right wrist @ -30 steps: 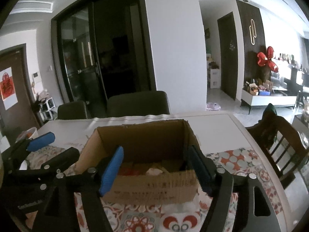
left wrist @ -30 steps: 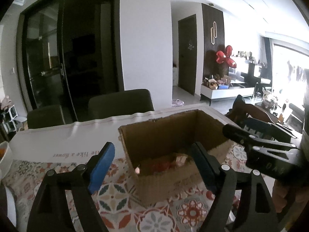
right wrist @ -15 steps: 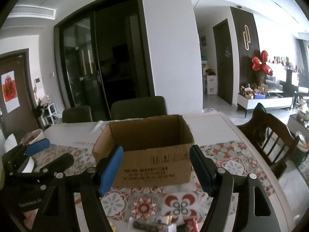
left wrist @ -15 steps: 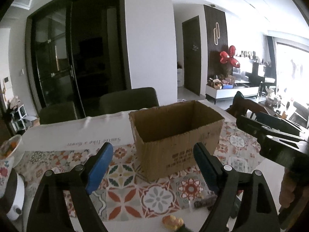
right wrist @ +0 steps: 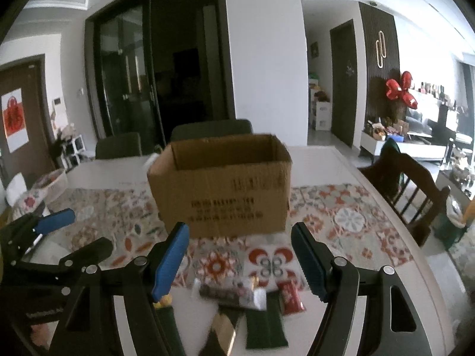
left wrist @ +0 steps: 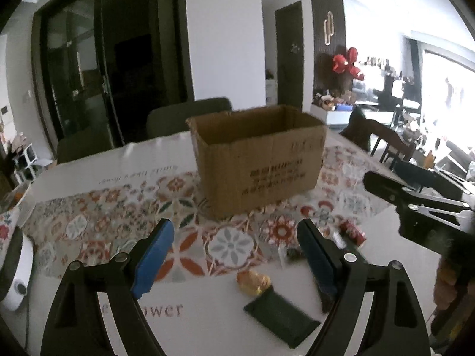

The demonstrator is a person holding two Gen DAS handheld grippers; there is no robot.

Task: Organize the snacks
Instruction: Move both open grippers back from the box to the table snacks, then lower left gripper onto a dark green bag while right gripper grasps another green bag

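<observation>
Both the left gripper and right gripper hang wide and empty, lower frame, above snacks bound for the box at centre.

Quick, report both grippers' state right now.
Left gripper: open, holding nothing.
Right gripper: open, holding nothing.

Window glare, motion blur, fisheye edges

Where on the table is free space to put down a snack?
Free: the patterned mat left of the cardboard box, and the white tabletop left of the golden snack. Crowded: the near strip before the box, where snack packets lie close together.
</observation>
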